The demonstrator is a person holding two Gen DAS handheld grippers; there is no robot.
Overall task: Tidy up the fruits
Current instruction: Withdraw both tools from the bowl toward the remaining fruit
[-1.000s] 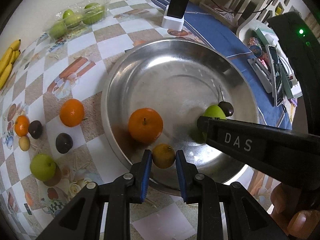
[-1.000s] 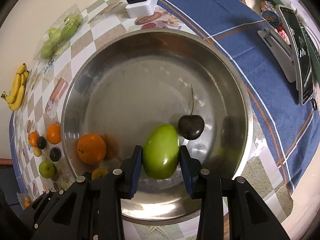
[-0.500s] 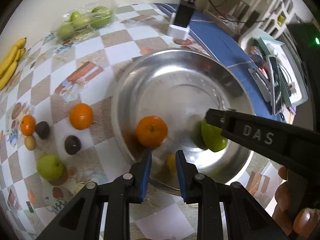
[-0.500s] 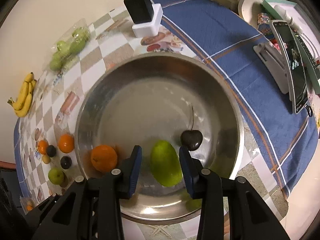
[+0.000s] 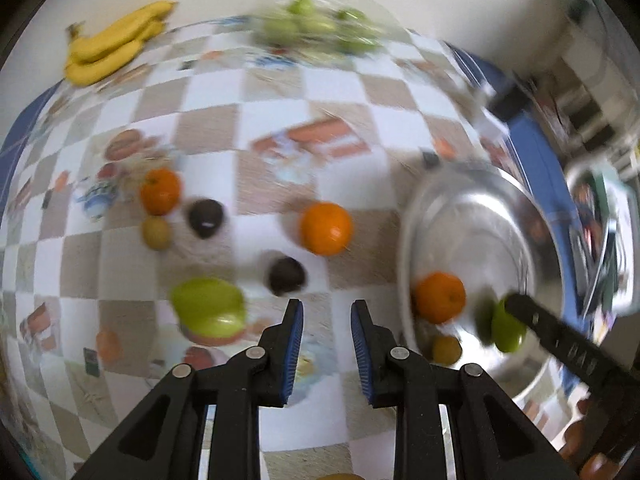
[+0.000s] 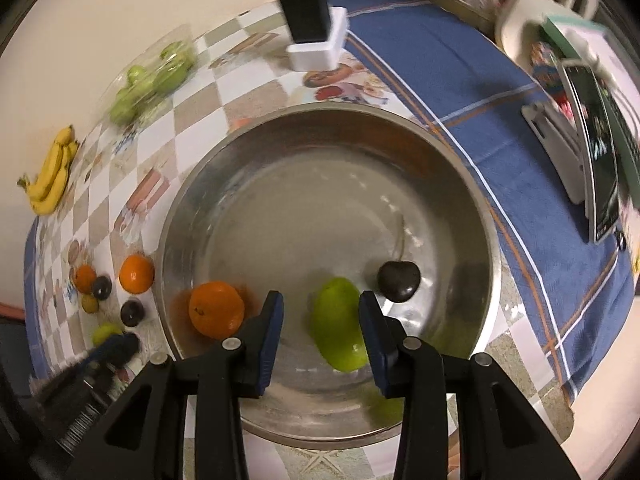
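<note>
Left hand-held gripper point(image 5: 327, 346): jaws drawn in to a narrow gap with nothing between the pads, pointing down at bare checked cloth beside the steel bowl point(image 5: 532, 216)
Right hand-held gripper point(image 6: 321, 332): jaws parted and slack, over the bowl; the green mango point(image 6: 338, 324) lies on the bowl floor between the pads, which do not press on it
Inside the bowl: mango, a dark cherry point(image 6: 399, 281) with its stem just beside it, an orange point(image 6: 216, 309) near the left wall
Only the left wrist view shows: a small yellowish fruit point(image 5: 445, 349) in the bowl below the orange, hidden in the right view
On the desk, outside the bowl: an orange point(image 5: 326, 228), two dark plums point(image 5: 286, 276), a smaller orange point(image 5: 159, 191), a yellow-brown fruit point(image 5: 156, 233), a green apple point(image 5: 208, 312)
Further off: bananas point(image 5: 116, 42), a clear pack of green fruit point(image 6: 150, 78)
Only the right wrist view shows sharply: a black charger on a white block point(image 6: 316, 28), a phone on a stand point(image 6: 598, 148) on the blue cloth
Picture quality: left wrist view blurred
</note>
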